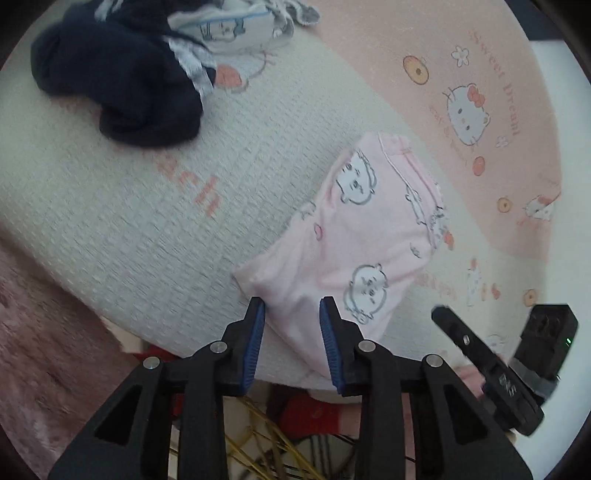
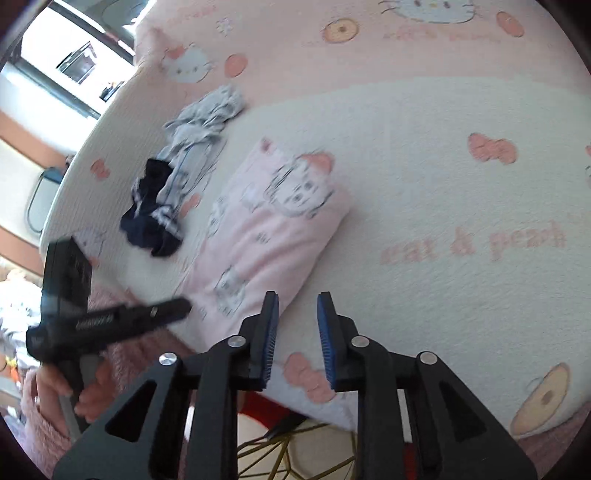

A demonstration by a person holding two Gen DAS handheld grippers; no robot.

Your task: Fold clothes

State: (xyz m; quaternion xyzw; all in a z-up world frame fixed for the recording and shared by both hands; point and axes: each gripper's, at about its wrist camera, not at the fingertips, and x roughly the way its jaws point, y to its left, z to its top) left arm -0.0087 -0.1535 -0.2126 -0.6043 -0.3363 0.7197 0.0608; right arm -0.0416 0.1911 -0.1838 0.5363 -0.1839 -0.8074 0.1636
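A folded pink garment with cartoon faces lies on the cream and pink blanket; it also shows in the right wrist view. My left gripper is open and empty, its blue-padded jaws apart just above the garment's near edge. My right gripper is open and empty, hovering just right of the garment's near end. The right gripper also shows at the lower right of the left wrist view. The left gripper shows at the left of the right wrist view, held by a hand.
A dark navy garment and a pale printed garment lie crumpled at the far side; both show in the right wrist view, navy and grey. The bed edge runs just below my grippers, with a pink rug beyond.
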